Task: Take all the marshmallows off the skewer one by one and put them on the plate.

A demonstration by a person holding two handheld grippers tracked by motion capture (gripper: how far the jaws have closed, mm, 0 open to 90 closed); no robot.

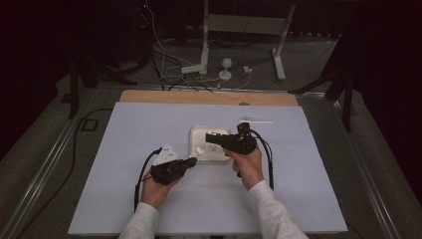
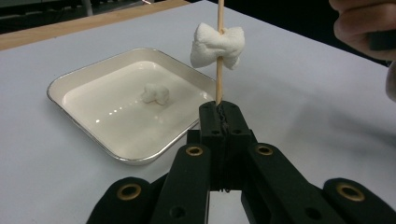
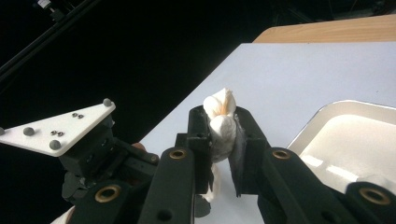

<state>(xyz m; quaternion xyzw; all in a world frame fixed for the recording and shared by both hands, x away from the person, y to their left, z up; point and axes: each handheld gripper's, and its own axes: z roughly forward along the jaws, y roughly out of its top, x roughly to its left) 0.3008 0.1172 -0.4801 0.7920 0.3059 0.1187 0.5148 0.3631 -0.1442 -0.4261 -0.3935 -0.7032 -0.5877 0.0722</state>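
My left gripper [image 2: 220, 109] is shut on the foot of a wooden skewer [image 2: 218, 79] that stands upright. A white marshmallow [image 2: 217, 44] is threaded on it partway up. My right gripper [image 3: 223, 116] is shut on a second marshmallow [image 3: 220, 130], with the skewer's tip showing at its top. Below it the lower marshmallow [image 3: 212, 186] peeks out. In the high view both grippers, left [image 1: 191, 160] and right [image 1: 209, 138], meet at the front left of a white tray [image 1: 195, 133]. One more marshmallow [image 2: 155, 93] lies in the tray [image 2: 88, 77].
The tray rests mid-table on a pale sheet [image 1: 149, 199] with a wooden table edge [image 1: 199, 97] behind. A small white strip [image 1: 255, 120] lies behind the tray to the right. Beyond the table are stands and cables [image 1: 169, 74] on the floor.
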